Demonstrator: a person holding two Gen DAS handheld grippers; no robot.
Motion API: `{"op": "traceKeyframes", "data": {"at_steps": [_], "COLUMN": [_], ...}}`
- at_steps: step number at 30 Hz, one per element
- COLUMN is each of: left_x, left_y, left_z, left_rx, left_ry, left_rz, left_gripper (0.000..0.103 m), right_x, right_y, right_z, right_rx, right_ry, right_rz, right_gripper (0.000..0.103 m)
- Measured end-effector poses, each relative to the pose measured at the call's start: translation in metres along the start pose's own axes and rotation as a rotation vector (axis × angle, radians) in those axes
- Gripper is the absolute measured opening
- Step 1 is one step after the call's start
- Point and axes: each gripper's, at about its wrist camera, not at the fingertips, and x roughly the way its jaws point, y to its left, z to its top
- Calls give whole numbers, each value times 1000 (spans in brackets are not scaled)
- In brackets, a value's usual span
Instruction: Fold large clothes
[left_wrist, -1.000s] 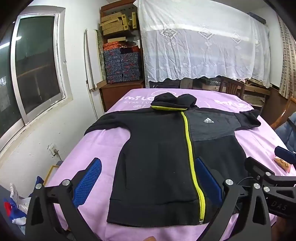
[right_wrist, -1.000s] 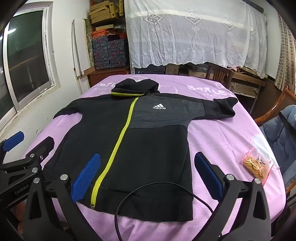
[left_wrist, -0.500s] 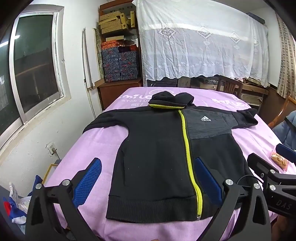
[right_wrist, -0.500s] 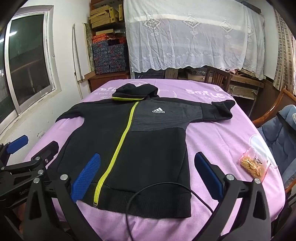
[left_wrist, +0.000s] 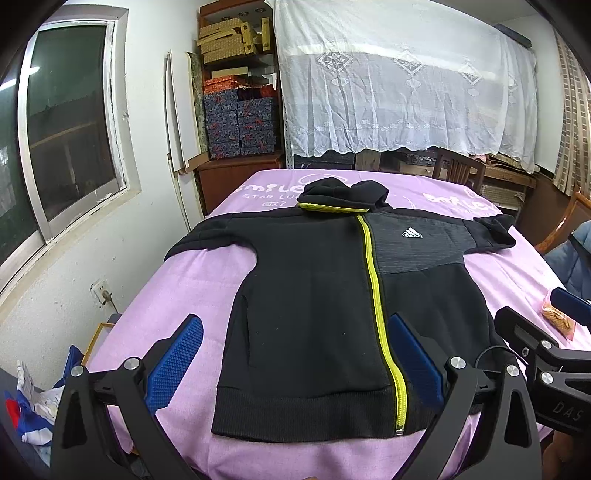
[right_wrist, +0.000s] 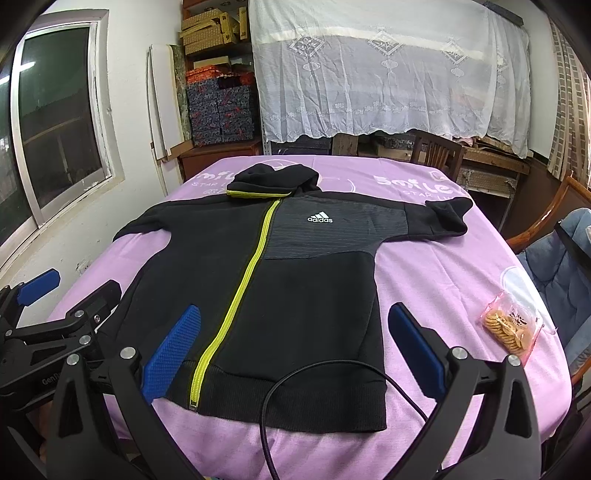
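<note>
A black hooded jacket (left_wrist: 310, 295) with a yellow-green zipper and a white adidas logo lies flat, front up, on the purple-covered table (left_wrist: 184, 280); it also shows in the right wrist view (right_wrist: 303, 288). Its sleeves are spread to both sides and the hood lies at the far end. My left gripper (left_wrist: 295, 360) is open and empty, held above the jacket's near hem. My right gripper (right_wrist: 293, 349) is open and empty, also above the near hem. Each gripper shows at the edge of the other's view.
A bag of biscuits (right_wrist: 511, 326) lies on the table's right side. A black cable (right_wrist: 295, 387) hangs over the hem. Chairs (right_wrist: 554, 258) stand to the right, a white wall with a window (left_wrist: 66, 140) to the left, and shelves and a lace curtain behind.
Both grippers have pulled back and risen a little, so the jacket's near hem and the table's front edge now show more fully. The jacket has not moved.
</note>
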Motion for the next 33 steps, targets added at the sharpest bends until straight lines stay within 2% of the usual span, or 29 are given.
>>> {"op": "traceKeyframes", "data": {"at_steps": [33], "left_x": [6], "left_y": [6], "left_z": [-2], "left_rx": [-12], "left_ry": [24], "left_rz": [3], "left_gripper": [100], "right_x": [6], "right_y": [1], "right_z": [1], "right_rx": [7], "right_ry": [8], "right_rz": [10], "right_gripper": [99]}}
